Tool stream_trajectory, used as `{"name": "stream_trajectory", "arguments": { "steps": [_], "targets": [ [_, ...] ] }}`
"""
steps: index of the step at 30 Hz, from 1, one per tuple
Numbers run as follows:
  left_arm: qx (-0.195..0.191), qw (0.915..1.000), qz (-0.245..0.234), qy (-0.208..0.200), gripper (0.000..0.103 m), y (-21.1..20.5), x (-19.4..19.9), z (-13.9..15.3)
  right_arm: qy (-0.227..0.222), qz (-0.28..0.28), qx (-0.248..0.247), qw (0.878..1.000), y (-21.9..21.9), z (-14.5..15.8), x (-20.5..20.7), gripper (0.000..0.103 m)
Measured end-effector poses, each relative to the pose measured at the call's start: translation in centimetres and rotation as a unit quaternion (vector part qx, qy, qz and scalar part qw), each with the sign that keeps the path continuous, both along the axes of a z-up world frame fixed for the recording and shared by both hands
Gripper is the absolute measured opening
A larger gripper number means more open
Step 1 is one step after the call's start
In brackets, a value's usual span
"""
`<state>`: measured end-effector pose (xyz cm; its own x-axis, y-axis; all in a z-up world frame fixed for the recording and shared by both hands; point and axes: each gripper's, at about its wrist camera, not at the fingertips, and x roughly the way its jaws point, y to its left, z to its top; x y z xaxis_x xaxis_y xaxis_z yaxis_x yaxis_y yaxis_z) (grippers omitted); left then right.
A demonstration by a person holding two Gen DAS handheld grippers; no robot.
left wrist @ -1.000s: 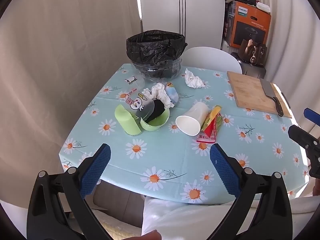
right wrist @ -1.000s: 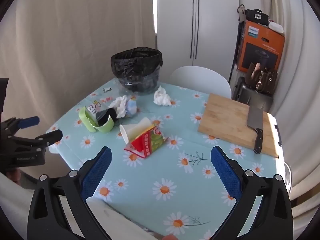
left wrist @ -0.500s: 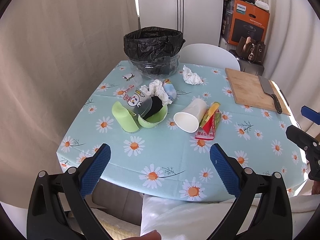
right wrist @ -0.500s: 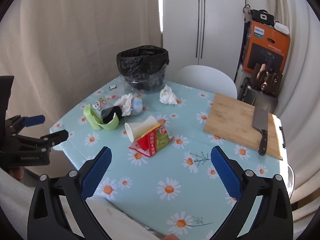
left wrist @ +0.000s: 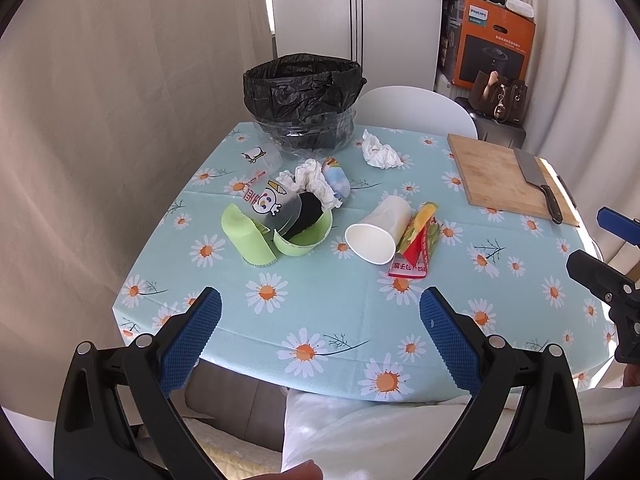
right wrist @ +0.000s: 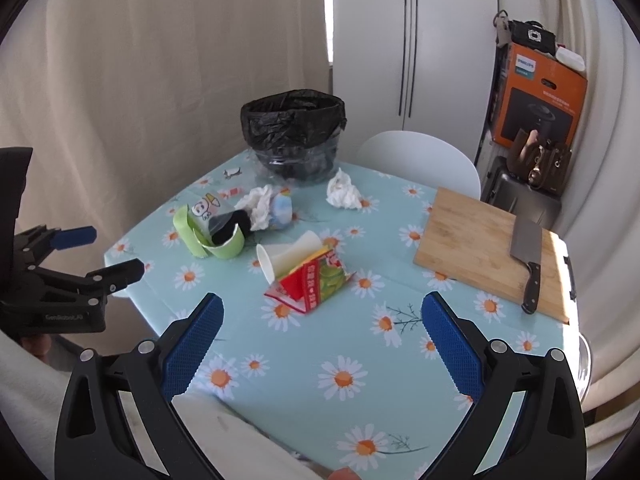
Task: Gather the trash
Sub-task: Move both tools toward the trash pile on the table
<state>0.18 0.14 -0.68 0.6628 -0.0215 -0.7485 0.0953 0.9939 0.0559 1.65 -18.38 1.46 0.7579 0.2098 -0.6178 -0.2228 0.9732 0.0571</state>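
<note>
Lying mid-table: one white paper cup [left wrist: 378, 232] on its side, touching one red-and-green snack wrapper [left wrist: 416, 246]. Toward the left edge sit two green cup sleeves [left wrist: 276, 236] with a clear printed cup, and two crumpled tissues [left wrist: 380, 152]. One black-lined bin [left wrist: 304, 100] stands at the far edge. Left gripper [left wrist: 320, 316] and right gripper [right wrist: 322, 316] both gape empty over the near edge.
</note>
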Motion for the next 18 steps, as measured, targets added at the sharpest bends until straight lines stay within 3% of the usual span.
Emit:
{"name": "stream_trajectory", "arguments": {
  "steps": [8, 18],
  "targets": [
    [-0.006, 0.9999, -0.01, 0.006, 0.097, 0.1, 0.3, -0.3, 0.016, 0.026, -0.008, 1.0, 1.1, -0.4, 0.8, 0.095],
    [-0.033, 0.9978, -0.035, 0.046, 0.097, 0.4, 1.1, -1.5, 0.098, 0.066, -0.002, 0.993, 2.7, -2.3, 3.2, 0.095]
  ]
}}
